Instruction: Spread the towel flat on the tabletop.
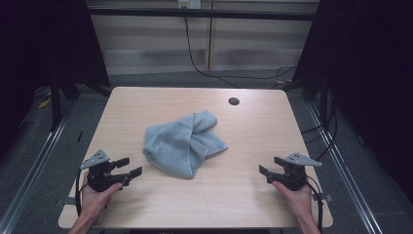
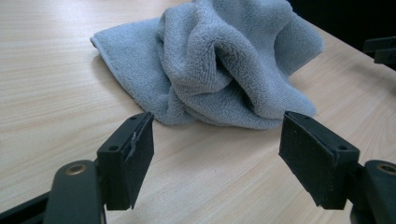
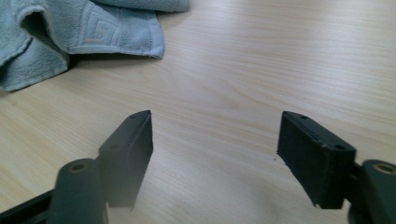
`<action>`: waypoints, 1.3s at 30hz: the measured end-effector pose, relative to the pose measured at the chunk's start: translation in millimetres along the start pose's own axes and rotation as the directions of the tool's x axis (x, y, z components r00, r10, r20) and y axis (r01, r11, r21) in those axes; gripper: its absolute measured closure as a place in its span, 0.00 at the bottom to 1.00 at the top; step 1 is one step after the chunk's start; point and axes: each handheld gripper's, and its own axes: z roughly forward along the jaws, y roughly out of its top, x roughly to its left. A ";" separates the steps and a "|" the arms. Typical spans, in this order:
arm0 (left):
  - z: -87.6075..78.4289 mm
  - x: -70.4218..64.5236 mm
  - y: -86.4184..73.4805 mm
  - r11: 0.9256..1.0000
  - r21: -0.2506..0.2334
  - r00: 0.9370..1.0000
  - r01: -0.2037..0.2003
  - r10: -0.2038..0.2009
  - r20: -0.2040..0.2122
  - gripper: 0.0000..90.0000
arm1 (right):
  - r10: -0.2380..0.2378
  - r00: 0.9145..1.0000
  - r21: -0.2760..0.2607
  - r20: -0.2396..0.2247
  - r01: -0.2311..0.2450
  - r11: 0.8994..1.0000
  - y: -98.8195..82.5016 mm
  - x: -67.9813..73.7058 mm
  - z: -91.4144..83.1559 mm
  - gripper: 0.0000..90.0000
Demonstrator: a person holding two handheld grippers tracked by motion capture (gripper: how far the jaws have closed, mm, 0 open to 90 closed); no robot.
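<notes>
A crumpled light grey-blue towel (image 1: 184,142) lies in a heap near the middle of the wooden table (image 1: 146,102). My left gripper (image 1: 129,166) rests near the front left, a short way from the towel's left edge, open with nothing between its jaws. In the left gripper view the towel (image 2: 219,60) bulks just beyond the gripper (image 2: 217,156). My right gripper (image 1: 271,165) sits at the front right, open and empty, well clear of the towel. In the right gripper view the towel (image 3: 70,32) lies at the upper left, with bare wood ahead of the gripper (image 3: 215,156).
A round cable hole (image 1: 234,101) is set in the table's far right part. Black cables (image 1: 195,58) run over the floor behind the table. Dark frame posts stand on both sides. The right gripper's tips (image 2: 380,50) appear far off in the left gripper view.
</notes>
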 end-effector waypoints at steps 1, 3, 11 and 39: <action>0.4 0.3 -0.2 1.000 0.005 1.000 -0.002 0.002 0.006 0.29 | 0.003 1.000 0.001 -0.009 -0.003 1.000 0.1 0.3 0.2 0.32; 2.1 -0.3 -0.5 1.000 0.020 1.000 -0.005 0.005 0.010 0.30 | 0.002 1.000 0.000 -0.024 -0.002 1.000 0.6 1.0 -0.3 0.32; 4.5 -4.3 0.1 0.999 0.044 0.998 0.006 -0.008 0.059 0.33 | 0.022 0.998 0.030 -0.056 -0.021 0.999 -0.8 5.1 1.5 0.31; 59.3 4.2 58.5 0.999 -0.041 0.999 0.020 -0.021 -0.024 0.39 | -0.070 0.944 0.084 -0.321 0.102 0.991 37.4 57.1 53.7 0.50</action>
